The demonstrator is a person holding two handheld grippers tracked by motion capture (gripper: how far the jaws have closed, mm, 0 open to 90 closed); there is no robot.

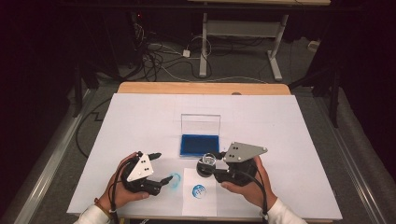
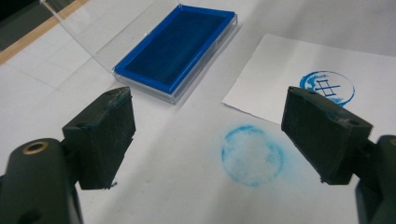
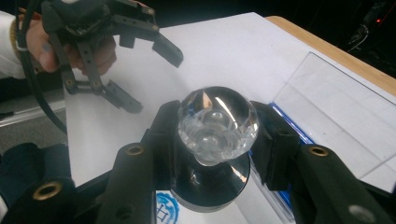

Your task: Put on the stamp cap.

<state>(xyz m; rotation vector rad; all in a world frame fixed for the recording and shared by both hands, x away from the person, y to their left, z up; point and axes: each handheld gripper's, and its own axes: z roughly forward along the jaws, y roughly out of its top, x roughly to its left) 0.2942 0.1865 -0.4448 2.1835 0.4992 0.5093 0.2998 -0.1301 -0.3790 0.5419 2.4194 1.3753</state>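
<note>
1. Clamped between my right gripper [image 3: 212,154] jaws is a stamp [image 3: 215,140] with a clear faceted knob and black base, upright, print face down so it can press flat.
2. It hangs just above the near paper sheet [image 1: 200,198], at twelve o'clock of the blue round print [image 1: 199,192]; the print's inner marks are too small for me to read.
3. My left gripper [image 1: 161,166] is spread wide and holds nothing, over a smudged blue ring [image 2: 252,155] on the table [image 1: 140,116].
4. At twelve o'clock sits the blue ink pad [image 1: 199,144], its clear lid [image 1: 201,124] propped open, presumably for re-inking. No brand is visible.
</note>
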